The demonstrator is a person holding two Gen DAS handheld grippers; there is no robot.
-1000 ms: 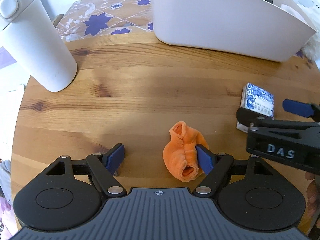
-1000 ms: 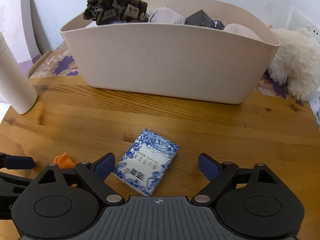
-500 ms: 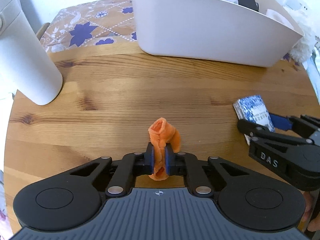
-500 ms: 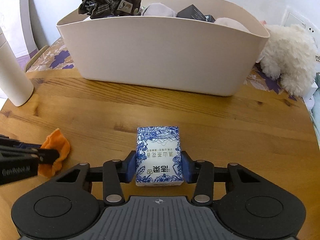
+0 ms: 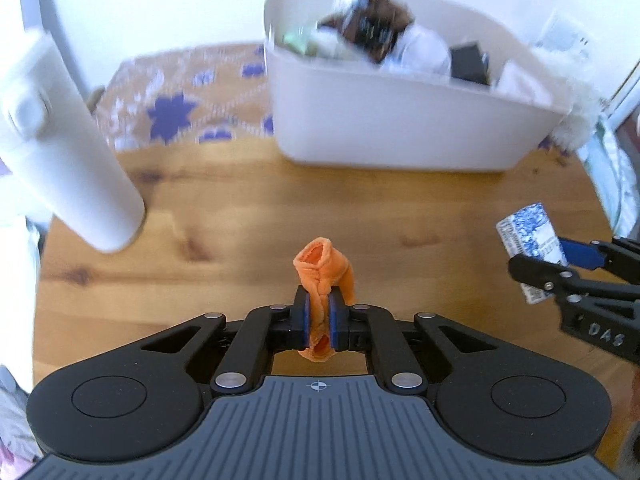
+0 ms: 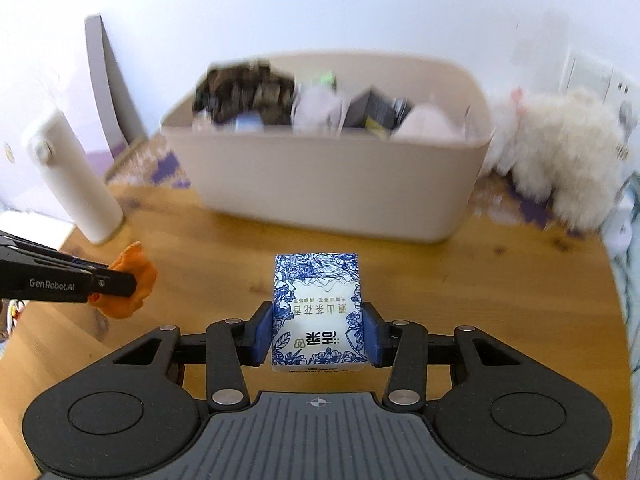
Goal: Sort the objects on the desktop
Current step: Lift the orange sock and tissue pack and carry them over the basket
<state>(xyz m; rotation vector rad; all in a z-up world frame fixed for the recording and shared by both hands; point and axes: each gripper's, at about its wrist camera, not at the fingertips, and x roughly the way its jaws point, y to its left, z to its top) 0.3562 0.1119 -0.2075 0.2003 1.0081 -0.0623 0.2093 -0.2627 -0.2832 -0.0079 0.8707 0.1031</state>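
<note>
My left gripper (image 5: pixel 319 312) is shut on a small orange cloth (image 5: pixel 324 270) and holds it above the wooden table (image 5: pixel 240 216). My right gripper (image 6: pixel 318 330) is shut on a blue-and-white tissue pack (image 6: pixel 318 304), also lifted off the table. The pack (image 5: pixel 528 236) and right gripper show at the right of the left wrist view. The orange cloth (image 6: pixel 130 280) and left gripper show at the left of the right wrist view. A white storage bin (image 6: pixel 332 184) holding several items stands at the back of the table, ahead of both grippers; it also shows in the left wrist view (image 5: pixel 392 120).
A tall white bottle (image 5: pixel 60 148) stands at the table's left; it also shows in the right wrist view (image 6: pixel 72 184). A white plush toy (image 6: pixel 560 156) sits right of the bin. A patterned mat (image 5: pixel 184 100) lies behind the table at left.
Both grippers closed, the left on the orange cloth and the right on the tissue pack, then lifted them off the table. The bin's contents now show from higher up.
</note>
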